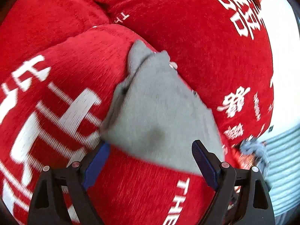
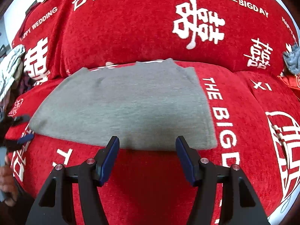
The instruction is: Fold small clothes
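Note:
A small grey garment (image 2: 127, 105) lies folded flat on a red sofa cover (image 2: 150, 178) printed with white characters. In the right wrist view my right gripper (image 2: 148, 144) hovers at its near edge, jaws open and empty. From the left wrist view the same grey garment (image 1: 159, 112) runs away from me along the seat cushion. My left gripper (image 1: 150, 148) stands wide open over the garment's near end, with nothing pressed between its blue pads (image 1: 204, 163). At the left rim of the right wrist view, the left gripper's blue-tipped finger (image 2: 26, 138) shows beside the garment's left corner.
A bluish-grey knitted item (image 2: 292, 60) lies on the sofa at the right. A patterned white-grey cloth (image 2: 11, 69) hangs at the left edge. A striped pale-blue fabric (image 1: 285, 159) shows at the right of the left wrist view. Red back cushions (image 2: 150, 28) rise behind the garment.

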`<state>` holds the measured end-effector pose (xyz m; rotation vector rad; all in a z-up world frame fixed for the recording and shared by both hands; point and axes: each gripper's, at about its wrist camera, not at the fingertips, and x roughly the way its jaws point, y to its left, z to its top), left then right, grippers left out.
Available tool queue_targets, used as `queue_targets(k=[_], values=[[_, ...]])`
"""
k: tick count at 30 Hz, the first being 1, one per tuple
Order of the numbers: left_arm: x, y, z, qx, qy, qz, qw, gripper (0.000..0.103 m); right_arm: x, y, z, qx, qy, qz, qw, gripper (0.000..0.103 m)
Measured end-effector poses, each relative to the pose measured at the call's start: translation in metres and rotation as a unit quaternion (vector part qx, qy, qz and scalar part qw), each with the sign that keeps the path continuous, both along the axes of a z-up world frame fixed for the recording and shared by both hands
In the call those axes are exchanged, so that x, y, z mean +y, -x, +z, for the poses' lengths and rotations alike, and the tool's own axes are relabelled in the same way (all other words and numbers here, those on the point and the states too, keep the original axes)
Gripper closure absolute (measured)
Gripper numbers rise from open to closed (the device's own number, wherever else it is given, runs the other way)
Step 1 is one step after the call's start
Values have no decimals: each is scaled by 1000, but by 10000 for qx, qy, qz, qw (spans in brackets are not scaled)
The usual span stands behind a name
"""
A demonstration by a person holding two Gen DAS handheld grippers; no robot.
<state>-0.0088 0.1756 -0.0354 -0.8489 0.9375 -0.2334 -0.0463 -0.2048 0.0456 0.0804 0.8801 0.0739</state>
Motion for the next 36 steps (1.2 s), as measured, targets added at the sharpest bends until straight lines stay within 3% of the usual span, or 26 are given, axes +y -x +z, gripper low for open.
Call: queue_targets(k=[1, 2, 3, 5, 6, 10, 14, 17, 20, 24, 30, 32, 34, 36], values=[[2, -6, -2, -1, 182, 56, 9998, 14, 3, 0, 0, 12, 26, 33, 10000, 37], [4, -10, -4, 3, 296, 92, 9995, 24, 5, 1, -1, 24, 43, 54, 10000, 37], [5, -16, -5, 31, 339, 82, 9994, 54, 7, 0, -1, 44, 67, 74, 9999, 37], [1, -26, -17, 260, 342, -148, 9990, 84, 10, 0, 0, 62, 81, 88, 9999, 37], [1, -28, -19, 310, 289, -176, 9989, 87, 11, -1, 2, 64, 79, 101, 9999, 37], [0, -22, -19, 37, 156, -63, 9999, 89, 18, -15, 12, 68, 163, 201, 9996, 37], [-7, -21, -9, -274, -448, -94, 9986, 89, 34, -47, 27, 176, 29, 431, 9989, 36], [-13, -18, -6, -437, -727, -138, 9963, 89, 63, -87, 37, 428, -312, 834, 9951, 34], [-13, -16, -5, -598, -770, -182, 9951, 91, 107, -128, 39, 676, -505, 1226, 9889, 32], [-7, -15, -11, -592, -594, -198, 9963, 91, 169, -184, 25, 1164, -544, 1477, 9807, 31], [-13, -13, -6, -629, -988, -246, 9928, 91, 255, -250, -14, 2032, -757, 1515, 9644, 31], [-12, -15, -6, -595, -977, -248, 9931, 91, 277, -260, -27, 2275, -539, 1568, 9596, 31], [-12, -16, -6, -571, -947, -240, 9936, 91, 304, -263, -40, 2356, 129, 1590, 9587, 18], [-11, -17, -6, -553, -936, -237, 9938, 91, 325, -261, -45, 2335, 606, 1686, 9557, 15]])
